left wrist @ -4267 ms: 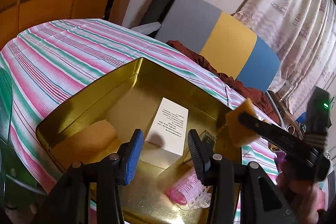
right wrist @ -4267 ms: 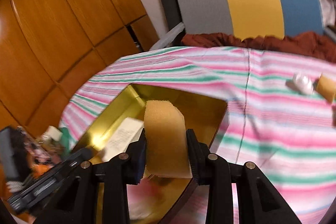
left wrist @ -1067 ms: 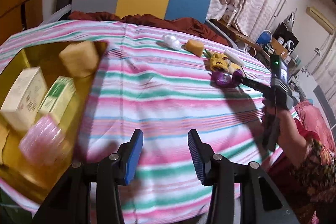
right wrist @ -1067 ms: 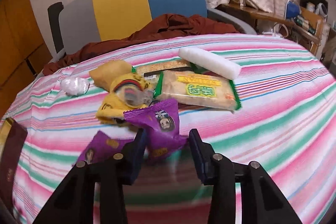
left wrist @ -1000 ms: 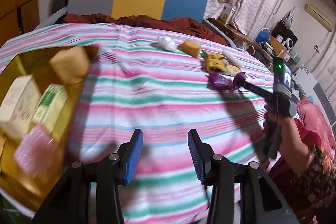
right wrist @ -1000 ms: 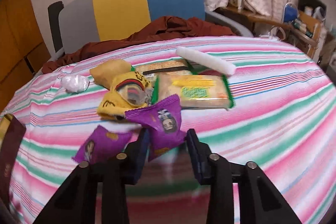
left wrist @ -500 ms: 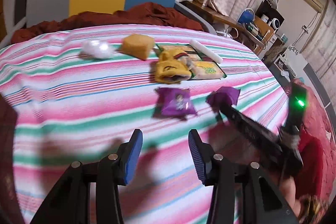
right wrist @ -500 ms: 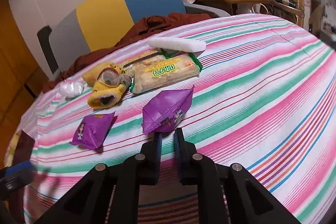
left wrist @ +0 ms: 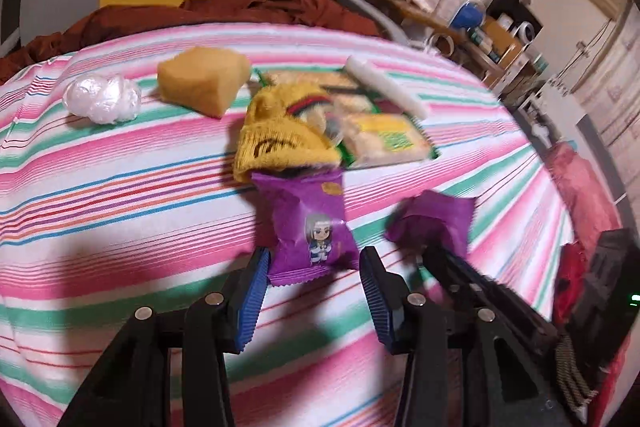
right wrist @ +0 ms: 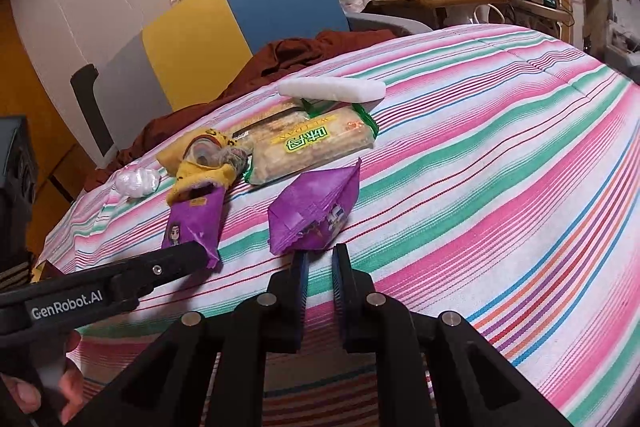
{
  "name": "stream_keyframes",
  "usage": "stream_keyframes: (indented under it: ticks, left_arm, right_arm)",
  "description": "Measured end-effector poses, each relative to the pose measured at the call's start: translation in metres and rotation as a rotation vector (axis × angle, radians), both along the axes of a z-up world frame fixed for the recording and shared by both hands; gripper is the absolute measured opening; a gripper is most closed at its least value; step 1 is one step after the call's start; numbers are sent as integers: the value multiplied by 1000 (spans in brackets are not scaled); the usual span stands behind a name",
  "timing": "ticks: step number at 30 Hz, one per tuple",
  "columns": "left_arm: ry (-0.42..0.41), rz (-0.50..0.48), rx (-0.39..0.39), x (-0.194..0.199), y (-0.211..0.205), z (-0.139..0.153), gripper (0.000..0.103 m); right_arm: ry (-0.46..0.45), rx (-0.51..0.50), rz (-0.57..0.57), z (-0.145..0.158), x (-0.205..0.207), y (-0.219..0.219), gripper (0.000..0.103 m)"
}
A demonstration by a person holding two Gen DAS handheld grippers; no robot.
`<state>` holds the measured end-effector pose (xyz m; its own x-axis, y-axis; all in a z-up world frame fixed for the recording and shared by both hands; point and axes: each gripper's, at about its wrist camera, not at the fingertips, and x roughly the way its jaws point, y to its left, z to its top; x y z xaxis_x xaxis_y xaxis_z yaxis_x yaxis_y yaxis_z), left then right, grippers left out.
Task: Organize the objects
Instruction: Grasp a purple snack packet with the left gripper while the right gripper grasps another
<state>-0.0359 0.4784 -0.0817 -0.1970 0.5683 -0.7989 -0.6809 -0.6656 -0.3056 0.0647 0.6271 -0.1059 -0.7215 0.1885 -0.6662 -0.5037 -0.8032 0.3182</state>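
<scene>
Two purple snack packets lie on the striped tablecloth (left wrist: 120, 227). The first purple packet (left wrist: 310, 227) (right wrist: 196, 223) lies flat, its near end between the blue pads of my left gripper (left wrist: 316, 267), which is open; the pads do not seem to press on it. My right gripper (right wrist: 319, 253) is shut on the crumpled edge of the second purple packet (right wrist: 312, 215) (left wrist: 432, 223), just right of the first. In the right wrist view the left gripper (right wrist: 200, 251) comes in from the left.
Behind the packets lie a yellow knitted sock (left wrist: 280, 135), a tan sponge (left wrist: 202, 83), a white plastic ball (left wrist: 102, 97), a cracker packet (right wrist: 312, 147) and a white stick (right wrist: 332, 89). A grey, yellow and blue chair (right wrist: 240, 15) with brown cloth stands behind the table.
My left gripper swung right, away from the gold tin, and came up to the first purple packet. My right gripper closed on the second packet and rolled.
</scene>
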Motion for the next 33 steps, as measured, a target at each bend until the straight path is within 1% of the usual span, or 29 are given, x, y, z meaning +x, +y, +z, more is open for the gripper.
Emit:
stream_keyframes:
  ticks: [1,2,5,6,7,8,10,11,15,17,18,19,20,21,22,24,26,28,29,32,33]
  left_arm:
    - [4,1,14,0,0,3,47]
    - [0,6,22,0,2,6,51]
    - [-34,34,8,-9,14,3,56]
    - [-34,34,-24,-11,21,0,56]
    - [-22,31,-78,-14,29,-6,55]
    - [0,21,-99,-14,34,-9,53]
    - [58,18,-108,-11,34,-7,45]
    - [75,14,-108,-10,31,-8,38]
    - [158,11,-74,-3,4,-10,38]
    - [217,-6,-68,4,-11,-10,38]
    - [221,-3,-60,5,-18,-10,38]
    - [217,8,-53,5,-26,-11,38]
    - [213,25,-45,3,-34,-11,38]
    - [207,42,-30,1,-44,-11,38]
    - [199,54,-13,0,-55,-12,38]
    - [184,70,16,-2,-68,-13,38]
    - [180,65,32,-2,-77,-14,38]
    - [183,57,42,-1,-81,-15,38]
    - [183,55,47,0,-83,-16,38]
    - [181,55,52,-1,-80,-17,38]
    - [186,54,48,0,-79,-17,38]
  right_arm:
    - [1,2,-1,0,0,0,13]
    - [0,6,-3,0,0,-1,13]
    - [-3,13,-3,0,-1,-1,13]
    - [-3,14,-4,-1,-1,-1,13]
    - [-3,13,-4,-1,-1,-1,13]
    - [-2,13,-4,-1,-1,-1,13]
    - [-3,13,-4,-1,-1,-1,13]
    - [-4,15,-4,-1,-1,-1,13]
    - [-5,18,-6,0,-1,-2,13]
    - [-5,15,-5,0,-1,-3,14]
    - [2,13,3,1,-2,-4,21]
    - [10,24,11,3,-1,-7,39]
    - [15,49,11,7,-1,-11,54]
    - [15,82,-8,10,1,-15,86]
    - [20,112,-37,14,5,-17,100]
    - [35,142,-93,20,12,-18,101]
    - [33,101,-106,19,11,-10,101]
    - [13,57,-74,18,1,1,100]
    - [6,55,-54,18,-3,3,100]
    - [3,84,-3,23,-17,5,99]
    - [-9,90,13,23,-22,5,96]
